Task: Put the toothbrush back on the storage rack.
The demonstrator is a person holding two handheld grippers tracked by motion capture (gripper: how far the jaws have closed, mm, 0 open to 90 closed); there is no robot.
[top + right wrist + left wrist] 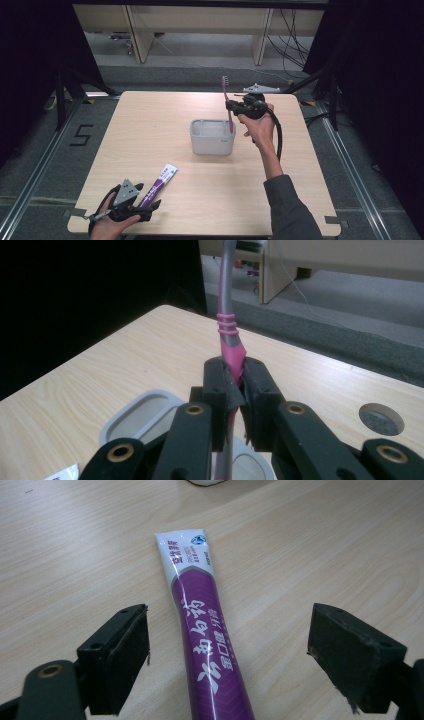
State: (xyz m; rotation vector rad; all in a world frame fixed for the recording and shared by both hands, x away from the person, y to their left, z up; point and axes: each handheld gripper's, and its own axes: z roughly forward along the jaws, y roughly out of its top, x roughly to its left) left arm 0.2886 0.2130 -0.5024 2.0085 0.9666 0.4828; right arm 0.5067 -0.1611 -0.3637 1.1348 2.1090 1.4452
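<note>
Above the grey holder (212, 137), the right gripper (231, 105) clamps an upright pink toothbrush (227, 102); the left gripper (150, 206) gapes around the purple toothpaste tube (200, 625).

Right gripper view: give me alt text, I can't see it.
The right gripper is shut on an upright pink and grey plastic toothbrush, above a pale grey two-compartment plastic holder. Behind lies a light wooden table with a round hole.
</note>
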